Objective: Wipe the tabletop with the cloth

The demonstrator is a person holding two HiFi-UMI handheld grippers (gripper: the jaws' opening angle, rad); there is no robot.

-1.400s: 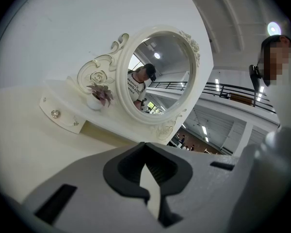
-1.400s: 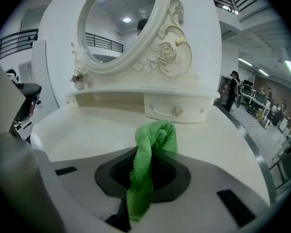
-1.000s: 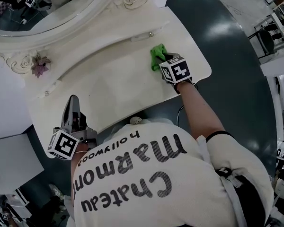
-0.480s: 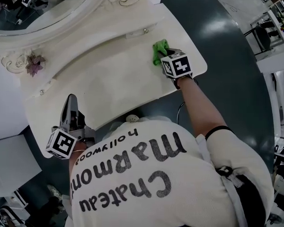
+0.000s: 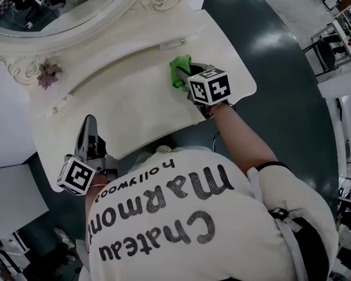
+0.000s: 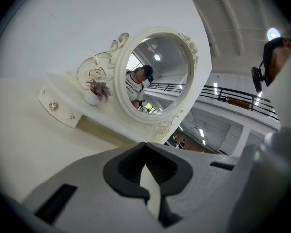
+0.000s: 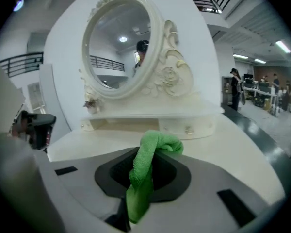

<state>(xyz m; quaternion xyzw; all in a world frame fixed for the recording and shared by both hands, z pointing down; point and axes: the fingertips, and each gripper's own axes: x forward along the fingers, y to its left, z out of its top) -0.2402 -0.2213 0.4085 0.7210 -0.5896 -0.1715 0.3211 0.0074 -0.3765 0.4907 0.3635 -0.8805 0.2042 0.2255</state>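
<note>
A green cloth (image 5: 179, 72) (image 7: 146, 174) is pinched in my right gripper (image 5: 185, 82) (image 7: 141, 198), which is shut on it and presses it to the cream tabletop (image 5: 134, 104) right of the middle. The cloth bunches up between the jaws and pokes out ahead of them. My left gripper (image 5: 89, 134) (image 6: 153, 198) hangs over the table's near left edge, jaws shut with nothing between them, well apart from the cloth.
An oval mirror (image 5: 52, 4) (image 7: 119, 45) in a carved cream frame stands at the back of the dresser. A small flower ornament (image 5: 48, 75) (image 6: 98, 89) sits on the raised shelf, which has little drawers with knobs (image 5: 183, 41). Dark floor (image 5: 281, 57) surrounds the table.
My right gripper has slid the green cloth leftward across the tabletop, away from the right edge. The left gripper has stayed at the near left edge.
</note>
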